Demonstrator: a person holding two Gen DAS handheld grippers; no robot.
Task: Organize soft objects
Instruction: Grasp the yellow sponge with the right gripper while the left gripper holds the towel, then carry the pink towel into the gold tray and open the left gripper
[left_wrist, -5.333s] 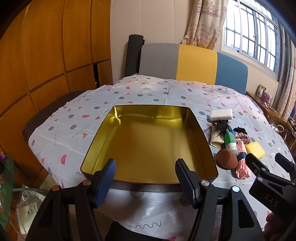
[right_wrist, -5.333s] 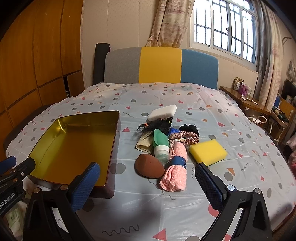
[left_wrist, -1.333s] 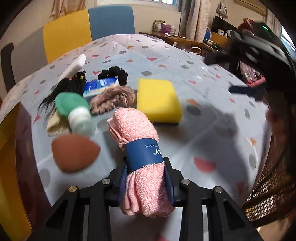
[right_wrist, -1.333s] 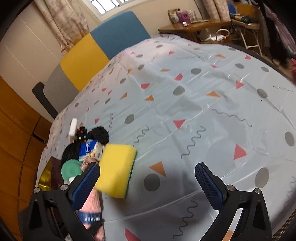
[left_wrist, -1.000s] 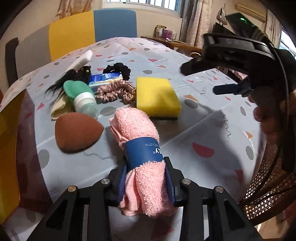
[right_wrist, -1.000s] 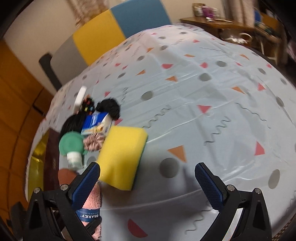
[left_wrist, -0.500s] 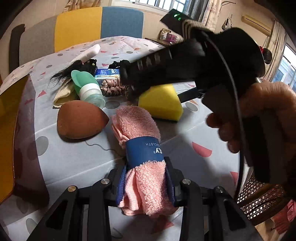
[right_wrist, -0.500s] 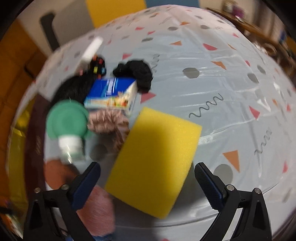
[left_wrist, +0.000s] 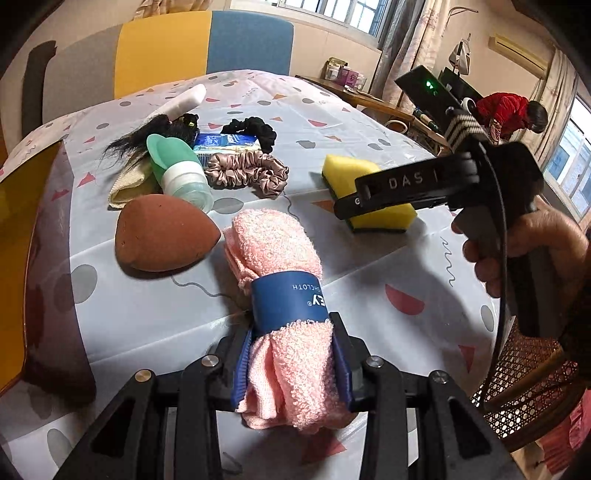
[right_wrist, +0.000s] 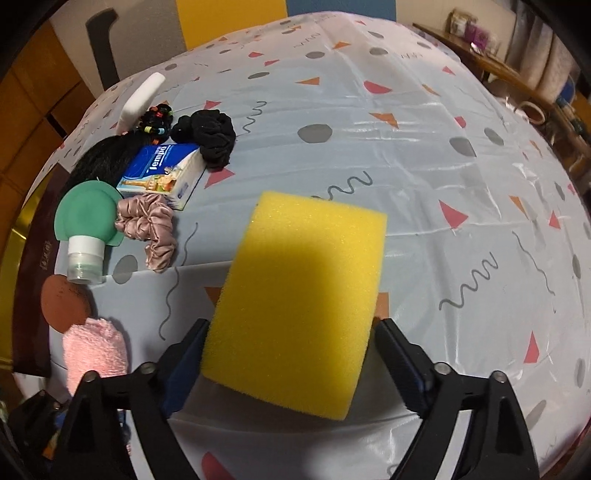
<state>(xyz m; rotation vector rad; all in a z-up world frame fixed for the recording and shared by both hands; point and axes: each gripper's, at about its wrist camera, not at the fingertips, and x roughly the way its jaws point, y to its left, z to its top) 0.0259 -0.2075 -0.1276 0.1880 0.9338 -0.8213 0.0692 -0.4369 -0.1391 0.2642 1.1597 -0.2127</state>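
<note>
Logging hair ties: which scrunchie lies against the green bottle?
The pink satin scrunchie touches the green bottle; the black scrunchie lies farther back, beyond the tissue pack.

Tin (left_wrist: 22, 206) cut by left edge in left wrist view. Sponge (left_wrist: 364, 192) partly behind right gripper (right_wrist: 291, 354). Towel (right_wrist: 94, 350) near end hidden in right wrist view. Band (left_wrist: 288, 297) print half hidden.

Black plastic left gripper (left_wrist: 291, 363) shows blue finger pads (left_wrist: 241, 369) and silver screws. The right gripper (right_wrist: 291, 354) carries white "DAS" lettering, a black cable, a green light; bare-skinned right hand (left_wrist: 517, 247).
</note>
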